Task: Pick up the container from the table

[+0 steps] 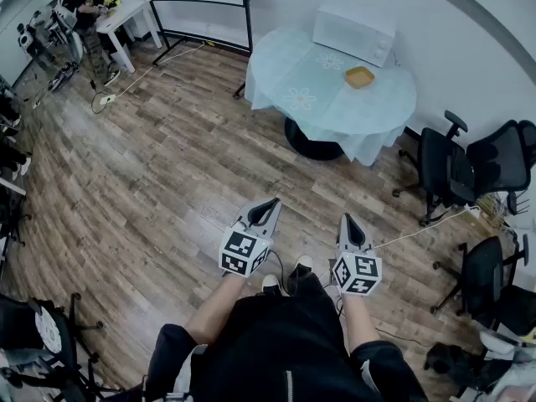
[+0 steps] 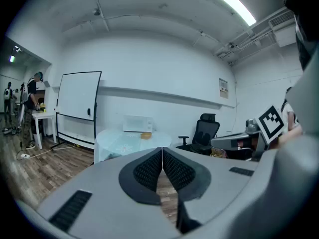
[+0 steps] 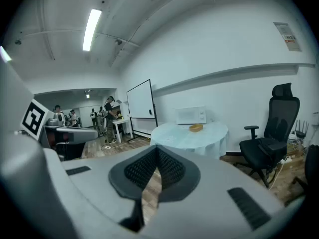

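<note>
1. Down by the person's legs, the left gripper (image 1: pixel 270 204) and right gripper (image 1: pixel 347 221) are both pinched tight and empty.
2. The yellow container (image 1: pixel 359 77) sits well away, near the table's (image 1: pixel 285 65) far edge, beside the microwave (image 1: pixel 353 32).
3. Closed claws could shove it away.
</note>
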`<action>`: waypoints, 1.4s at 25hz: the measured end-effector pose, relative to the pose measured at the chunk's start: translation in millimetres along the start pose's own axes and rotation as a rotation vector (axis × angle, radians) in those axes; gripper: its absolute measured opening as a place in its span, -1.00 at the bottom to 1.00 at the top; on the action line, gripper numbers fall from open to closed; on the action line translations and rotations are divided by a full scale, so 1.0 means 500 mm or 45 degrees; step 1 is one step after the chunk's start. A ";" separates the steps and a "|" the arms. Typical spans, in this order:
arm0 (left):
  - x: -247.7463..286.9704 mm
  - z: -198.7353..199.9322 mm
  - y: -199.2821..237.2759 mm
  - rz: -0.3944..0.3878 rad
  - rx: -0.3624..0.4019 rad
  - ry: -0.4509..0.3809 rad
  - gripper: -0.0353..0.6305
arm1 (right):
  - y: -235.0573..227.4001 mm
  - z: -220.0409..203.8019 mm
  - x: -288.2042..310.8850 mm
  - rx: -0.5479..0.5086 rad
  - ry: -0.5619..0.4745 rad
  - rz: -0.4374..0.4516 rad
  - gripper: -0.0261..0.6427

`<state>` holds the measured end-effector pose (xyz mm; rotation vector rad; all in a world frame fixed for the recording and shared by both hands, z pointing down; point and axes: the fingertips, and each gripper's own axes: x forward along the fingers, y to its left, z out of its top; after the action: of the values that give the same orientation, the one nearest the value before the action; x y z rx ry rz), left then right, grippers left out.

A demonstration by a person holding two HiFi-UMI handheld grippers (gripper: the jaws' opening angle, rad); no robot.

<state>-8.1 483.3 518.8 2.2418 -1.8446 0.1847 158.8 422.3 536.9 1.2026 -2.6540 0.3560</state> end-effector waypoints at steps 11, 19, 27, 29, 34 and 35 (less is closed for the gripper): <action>0.002 -0.013 0.005 -0.028 0.023 0.031 -0.85 | -0.020 -0.017 -0.008 0.013 -0.024 -0.004 -0.85; 0.050 -0.011 0.014 -0.047 0.039 0.063 -0.85 | -0.080 -0.010 0.005 0.029 -0.013 -0.044 -0.85; 0.136 0.005 0.006 -0.044 0.011 0.085 -0.85 | -0.136 0.011 0.056 0.058 -0.014 -0.036 -0.85; 0.159 0.010 0.003 -0.032 -0.007 0.086 -0.85 | -0.155 0.020 0.072 0.061 -0.013 -0.033 -0.85; 0.212 0.025 -0.005 -0.004 -0.024 0.086 -0.85 | -0.204 0.033 0.110 0.069 0.004 -0.015 -0.85; 0.224 0.029 -0.006 0.003 -0.025 0.085 -0.85 | -0.215 0.036 0.119 0.070 0.008 -0.010 -0.85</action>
<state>16.2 373.6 531.5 2.1927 -1.8074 0.2379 200.1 306.2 551.2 1.2250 -2.6500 0.4332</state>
